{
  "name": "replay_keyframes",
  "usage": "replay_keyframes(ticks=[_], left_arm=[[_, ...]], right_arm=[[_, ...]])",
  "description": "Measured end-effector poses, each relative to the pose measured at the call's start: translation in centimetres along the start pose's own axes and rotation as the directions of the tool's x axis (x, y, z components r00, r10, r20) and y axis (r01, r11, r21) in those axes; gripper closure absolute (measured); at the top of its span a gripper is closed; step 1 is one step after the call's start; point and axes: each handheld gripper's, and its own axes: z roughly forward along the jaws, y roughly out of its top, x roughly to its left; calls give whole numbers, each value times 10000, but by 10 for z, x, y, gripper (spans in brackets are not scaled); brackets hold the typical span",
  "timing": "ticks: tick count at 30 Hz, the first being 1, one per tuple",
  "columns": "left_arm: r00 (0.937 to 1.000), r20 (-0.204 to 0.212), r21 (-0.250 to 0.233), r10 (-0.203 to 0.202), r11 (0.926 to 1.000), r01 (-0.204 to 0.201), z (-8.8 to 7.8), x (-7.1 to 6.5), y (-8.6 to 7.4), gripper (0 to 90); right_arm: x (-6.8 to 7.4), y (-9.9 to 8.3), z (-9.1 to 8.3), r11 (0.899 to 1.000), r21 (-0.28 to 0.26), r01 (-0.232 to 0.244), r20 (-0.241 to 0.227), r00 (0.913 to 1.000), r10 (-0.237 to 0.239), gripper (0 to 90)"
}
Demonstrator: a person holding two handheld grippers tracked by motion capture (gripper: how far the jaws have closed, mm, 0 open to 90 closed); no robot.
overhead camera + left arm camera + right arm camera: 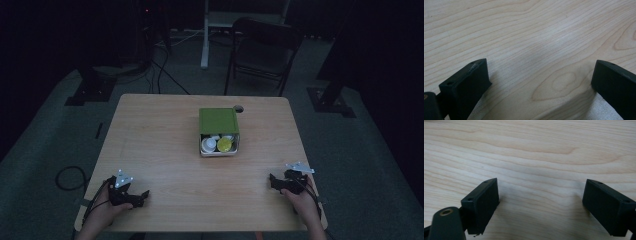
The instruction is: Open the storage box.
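A square green tin [219, 121] with a half-slid lid sat at the middle of the pale, wavy-grained wooden bench [165, 145], holding round white and yellow caps. The left claw [142, 194] and right claw [273, 180], matte black blocks, rested spread and empty near the bench's front corners, well apart from it.

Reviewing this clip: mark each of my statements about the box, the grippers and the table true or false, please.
1. The green box sits near the table's middle. True.
2. The left gripper holds the box. False: its jaws are open over bare wood.
3. The box holds a yellow-lidded container. True.
4. The right gripper is shut. False: its jaws stand apart, nothing between them.
5. A folding chair stands beyond the table. True.
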Motion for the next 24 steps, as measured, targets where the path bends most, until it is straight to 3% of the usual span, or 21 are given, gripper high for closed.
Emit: replay_keyframes(ticks=[9, 16, 24], left_arm=[[10000, 0, -1, -3, 10000, 3, 0, 0, 0, 17], [10000, 2, 2, 1, 10000, -1, 0, 0, 0, 17], [10000, 3, 4, 0, 10000, 0, 0, 0, 0, 17]], right_arm=[[21, 7, 2, 9950, -165, 986, 225, 9949, -982, 150], [38, 15, 5, 9796, -394, 1971, 487, 9796, -1951, 225], [55, 18, 8, 9630, -563, 2635, 399, 9644, -2615, 233]])
